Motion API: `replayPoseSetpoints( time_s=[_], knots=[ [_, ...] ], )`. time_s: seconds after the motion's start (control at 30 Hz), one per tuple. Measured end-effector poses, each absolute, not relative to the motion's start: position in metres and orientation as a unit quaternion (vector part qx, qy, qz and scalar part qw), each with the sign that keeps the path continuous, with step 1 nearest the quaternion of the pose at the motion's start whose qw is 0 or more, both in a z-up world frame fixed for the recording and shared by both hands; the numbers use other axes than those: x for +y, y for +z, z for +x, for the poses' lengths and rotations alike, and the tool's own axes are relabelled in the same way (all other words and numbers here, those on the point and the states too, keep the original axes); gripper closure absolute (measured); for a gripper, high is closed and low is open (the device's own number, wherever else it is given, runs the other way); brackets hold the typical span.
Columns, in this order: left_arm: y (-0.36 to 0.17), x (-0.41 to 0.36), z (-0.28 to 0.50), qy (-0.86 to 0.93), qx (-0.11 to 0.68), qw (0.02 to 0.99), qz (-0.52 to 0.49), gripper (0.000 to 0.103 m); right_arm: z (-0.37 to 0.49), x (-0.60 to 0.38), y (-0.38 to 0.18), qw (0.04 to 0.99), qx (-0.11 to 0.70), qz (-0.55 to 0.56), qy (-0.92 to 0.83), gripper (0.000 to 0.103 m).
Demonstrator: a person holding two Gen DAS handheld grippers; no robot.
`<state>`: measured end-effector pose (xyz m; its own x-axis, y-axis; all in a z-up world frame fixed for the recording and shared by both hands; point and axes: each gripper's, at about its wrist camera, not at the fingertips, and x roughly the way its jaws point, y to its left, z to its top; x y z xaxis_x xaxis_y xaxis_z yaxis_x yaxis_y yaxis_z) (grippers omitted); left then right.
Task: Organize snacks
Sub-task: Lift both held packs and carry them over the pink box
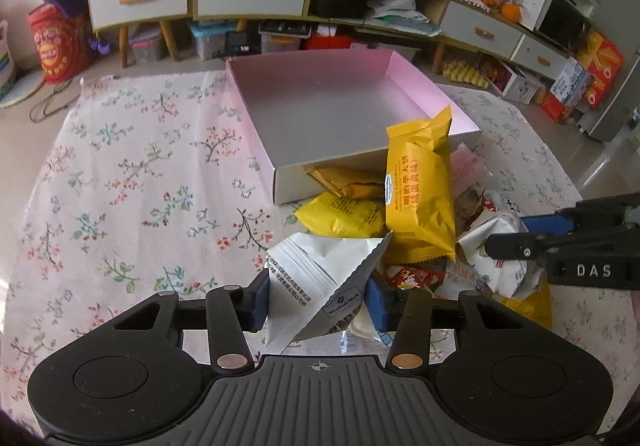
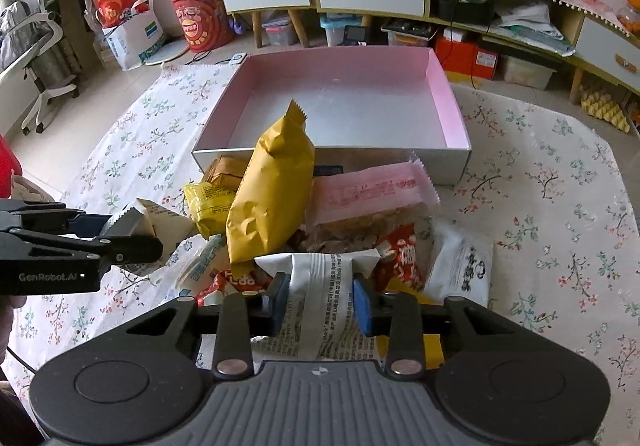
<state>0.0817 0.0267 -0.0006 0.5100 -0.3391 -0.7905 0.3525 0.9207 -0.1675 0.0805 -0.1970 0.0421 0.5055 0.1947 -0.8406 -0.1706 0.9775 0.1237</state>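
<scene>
The left claw [image 1: 318, 296] tilts steeply down at the near left edge of the snack pile, in front of the pink box [image 1: 280, 150], its blue pads [image 1: 262, 296] clamped on a white packet [image 1: 320, 286] with black print. That packet is creased into a peak between the pads, one corner pointing up toward the box. In the right wrist view this claw reaches in from the left edge, the packet's serrated end showing at its tip.

The pink box stands open on the flowered cloth of the table [image 1: 140, 186], nothing inside it. Against its near wall leans a tall yellow packet [image 1: 420, 198], upright and slightly tilted, its crimped top rising above the box rim. Below it, nearer the claws, lie a smaller yellow packet [image 1: 340, 218], a pink packet [image 2: 368, 194] and a red-and-white one [image 2: 400, 258], all heaped together and touching.

The right claw [image 2: 320, 304] also points steeply down, at the near right side of the pile before the box. Its blue pads [image 2: 362, 306] squeeze a second white printed packet [image 2: 320, 286], pinched to a narrow waist, its top edge fanned out above them.
</scene>
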Motion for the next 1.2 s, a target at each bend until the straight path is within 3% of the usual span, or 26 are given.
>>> replayPoseSetpoints(
  time_s=[1.2],
  knots=[
    [0.038, 0.020, 0.077, -0.200, 0.382, 0.902, 0.006, 0.061, 0.086, -0.221, 0.074, 0.897, 0.431, 0.055, 0.084, 0.094]
  ],
)
